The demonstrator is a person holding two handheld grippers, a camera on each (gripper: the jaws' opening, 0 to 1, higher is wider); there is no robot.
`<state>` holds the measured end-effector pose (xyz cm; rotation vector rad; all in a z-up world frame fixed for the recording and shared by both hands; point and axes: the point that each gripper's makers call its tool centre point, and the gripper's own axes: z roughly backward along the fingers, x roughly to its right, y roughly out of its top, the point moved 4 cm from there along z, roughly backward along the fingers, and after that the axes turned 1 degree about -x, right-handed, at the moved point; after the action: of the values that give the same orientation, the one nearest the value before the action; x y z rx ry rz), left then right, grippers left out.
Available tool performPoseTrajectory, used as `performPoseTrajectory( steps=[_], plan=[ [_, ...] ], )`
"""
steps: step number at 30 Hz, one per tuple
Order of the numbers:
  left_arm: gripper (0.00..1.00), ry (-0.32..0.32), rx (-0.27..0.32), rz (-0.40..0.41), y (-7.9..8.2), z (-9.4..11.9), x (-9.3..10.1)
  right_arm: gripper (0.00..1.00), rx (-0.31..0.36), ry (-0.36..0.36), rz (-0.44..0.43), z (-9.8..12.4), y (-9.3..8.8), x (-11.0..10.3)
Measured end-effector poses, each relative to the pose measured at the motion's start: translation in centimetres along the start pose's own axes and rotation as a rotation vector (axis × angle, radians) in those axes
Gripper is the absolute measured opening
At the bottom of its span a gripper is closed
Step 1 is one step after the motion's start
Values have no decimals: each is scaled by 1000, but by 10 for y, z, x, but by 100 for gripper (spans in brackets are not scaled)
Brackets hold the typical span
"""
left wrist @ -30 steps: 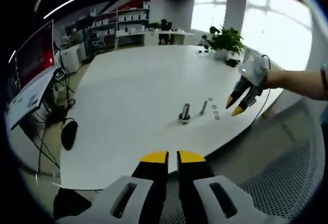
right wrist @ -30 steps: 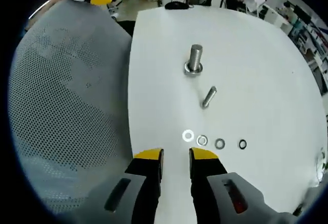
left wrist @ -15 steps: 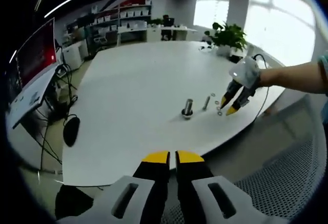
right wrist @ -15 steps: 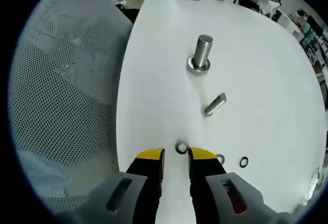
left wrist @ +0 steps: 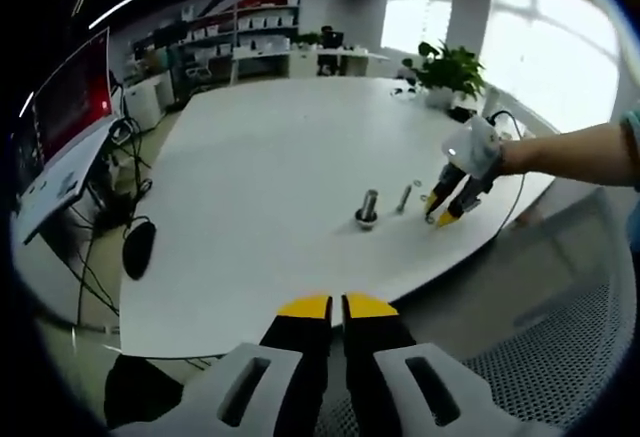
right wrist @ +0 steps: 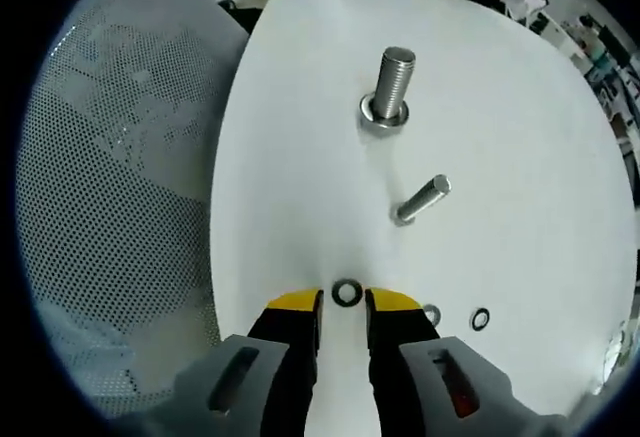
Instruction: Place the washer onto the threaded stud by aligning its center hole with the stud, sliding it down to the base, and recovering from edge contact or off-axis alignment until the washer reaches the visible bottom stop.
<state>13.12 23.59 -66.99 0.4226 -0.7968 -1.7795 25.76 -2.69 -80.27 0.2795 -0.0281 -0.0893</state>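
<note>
The right gripper [right wrist: 341, 302], jaws slightly parted, brackets a washer [right wrist: 347, 292] lying on the table [right wrist: 300, 157]. At 12 o'clock stands the threaded stud [right wrist: 391, 87] (a loose bolt [right wrist: 421, 200] lies between); two more washers [right wrist: 480, 318] sit at 3. The left gripper [left wrist: 335, 306] hangs pressed together.

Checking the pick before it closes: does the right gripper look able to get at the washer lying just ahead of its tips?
Probably yes. The right gripper is open, the washer lies flat on the table at its fingertips, and nothing stands between them.
</note>
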Motion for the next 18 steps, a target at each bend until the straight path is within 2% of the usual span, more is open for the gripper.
performPoseTrajectory(
  steps=[5,11,13,16,18],
  plan=[
    [1,0,5,1,1,0,0,13,5,-11,-34,1,-1,0],
    [1,-4,8,2,1,0,0,13,-8,-31,-14,5,-1,5],
    [1,-4,8,2,1,0,0,13,11,-19,-53,10,3,7],
    [1,-5,9,2,2,0,0,13,26,-35,-53,19,8,12],
    [1,-4,10,3,2,0,0,13,60,-28,-89,25,15,14]
  ],
)
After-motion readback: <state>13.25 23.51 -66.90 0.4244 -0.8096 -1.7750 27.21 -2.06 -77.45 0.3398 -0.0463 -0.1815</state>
